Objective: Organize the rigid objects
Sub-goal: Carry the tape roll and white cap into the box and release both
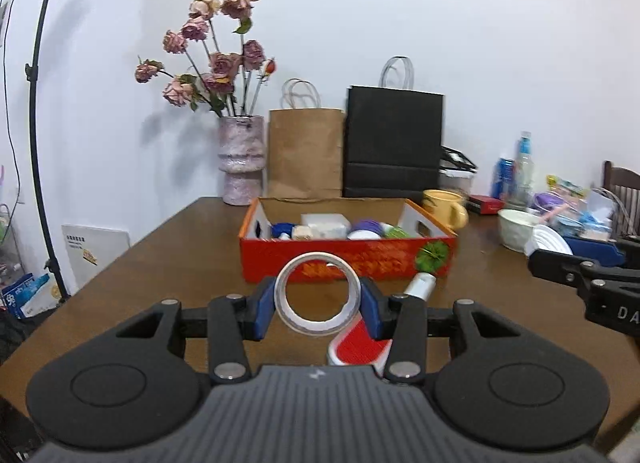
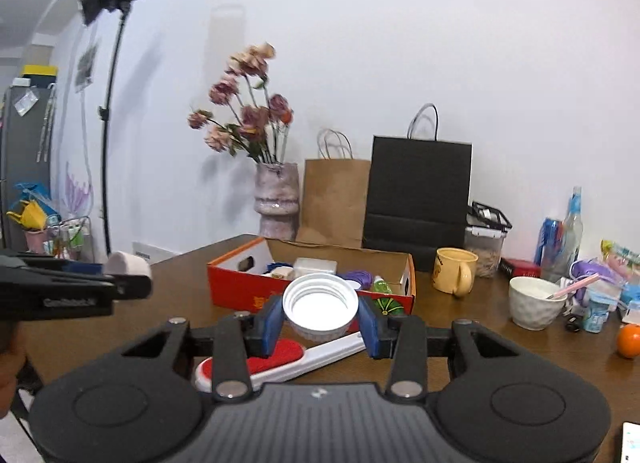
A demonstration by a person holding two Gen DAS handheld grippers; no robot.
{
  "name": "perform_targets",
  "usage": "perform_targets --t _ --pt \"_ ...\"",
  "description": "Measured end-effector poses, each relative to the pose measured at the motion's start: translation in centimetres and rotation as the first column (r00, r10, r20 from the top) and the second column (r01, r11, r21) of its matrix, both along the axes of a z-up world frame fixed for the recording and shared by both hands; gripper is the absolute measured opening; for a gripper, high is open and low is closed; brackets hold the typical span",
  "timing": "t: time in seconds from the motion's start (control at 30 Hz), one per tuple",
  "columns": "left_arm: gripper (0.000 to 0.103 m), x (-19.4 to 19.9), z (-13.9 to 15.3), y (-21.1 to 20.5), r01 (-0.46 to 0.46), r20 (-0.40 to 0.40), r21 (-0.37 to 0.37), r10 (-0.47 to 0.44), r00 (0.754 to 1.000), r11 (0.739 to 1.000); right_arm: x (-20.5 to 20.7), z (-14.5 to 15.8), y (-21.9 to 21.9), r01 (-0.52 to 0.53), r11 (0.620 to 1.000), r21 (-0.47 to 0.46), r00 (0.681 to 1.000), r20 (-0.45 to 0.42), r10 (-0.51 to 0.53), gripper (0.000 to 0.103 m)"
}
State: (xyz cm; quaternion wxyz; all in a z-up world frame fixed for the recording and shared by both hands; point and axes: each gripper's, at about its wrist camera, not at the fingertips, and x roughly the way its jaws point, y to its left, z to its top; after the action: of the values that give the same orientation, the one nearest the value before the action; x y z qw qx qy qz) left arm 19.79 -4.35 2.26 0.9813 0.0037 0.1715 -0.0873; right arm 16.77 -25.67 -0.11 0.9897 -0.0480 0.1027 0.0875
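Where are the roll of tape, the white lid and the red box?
roll of tape [image 1: 285, 313], left wrist view, on its white rim.
white lid [image 2: 320, 329], right wrist view, on its outer wall.
red box [image 1: 344, 259], left wrist view, on its front wall.

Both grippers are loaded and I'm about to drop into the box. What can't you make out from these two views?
- Red brush: left view, handle mostly behind left gripper and its tape roll.
- Box contents: right view, partly behind right gripper holding white lid; small items blurred.
- Phone-like object: cut off by frame edge.
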Motion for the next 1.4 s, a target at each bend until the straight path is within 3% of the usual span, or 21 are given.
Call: perform_targets --t 0.17,0.37,0.53,0.7,0.83,1.03,1.23,1.4 --pt "0.044 -3.4 0.6 0.0 -0.009 0.033 0.001 0.009 0.999 1.000 -3.4 0.2 0.5 -0.023 1.000 -0.002 0.999 0.025 0.023 0.040" --pt "0.044 -4.9 1.4 0.0 -0.001 0.076 -0.004 0.002 0.997 1.000 -4.6 0.4 0.6 -0.021 1.000 0.000 0.999 0.037 0.021 0.040" --pt "0.044 -3.5 0.6 0.0 -0.002 0.047 -0.004 0.002 0.999 1.000 -3.6 -0.1 0.6 -0.023 1.000 0.006 1.000 0.015 0.023 0.040" --pt "0.044 0.0 0.4 -0.4 0.012 0.029 0.011 -0.013 0.999 1.000 0.8 -0.1 0.3 -0.048 0.999 0.017 0.998 -0.030 0.048 0.040" --pt "0.044 6.2 1.9 -0.8 0.064 0.006 0.002 -0.064 0.998 0.998 7.7 1.0 -0.4 -0.085 0.995 0.051 0.992 -0.094 0.090 0.040" --pt "0.044 21.4 3.7 -2.4 0.149 -0.123 -0.026 -0.151 0.981 0.989 21.9 2.5 -0.9 -0.091 0.996 0.025 0.975 -0.201 0.094 0.040" --pt "0.044 35.1 -0.1 -4.9 0.152 -0.349 -0.025 -0.151 0.925 0.988 35.3 -0.8 -2.1 -0.044 0.999 -0.010 0.913 -0.407 0.037 0.040" --pt "0.046 40.6 -4.2 -6.4 0.112 -0.451 0.048 -0.079 0.889 0.992 40.6 -4.5 -2.4 0.003 0.997 -0.073 0.863 -0.504 -0.039 0.040"
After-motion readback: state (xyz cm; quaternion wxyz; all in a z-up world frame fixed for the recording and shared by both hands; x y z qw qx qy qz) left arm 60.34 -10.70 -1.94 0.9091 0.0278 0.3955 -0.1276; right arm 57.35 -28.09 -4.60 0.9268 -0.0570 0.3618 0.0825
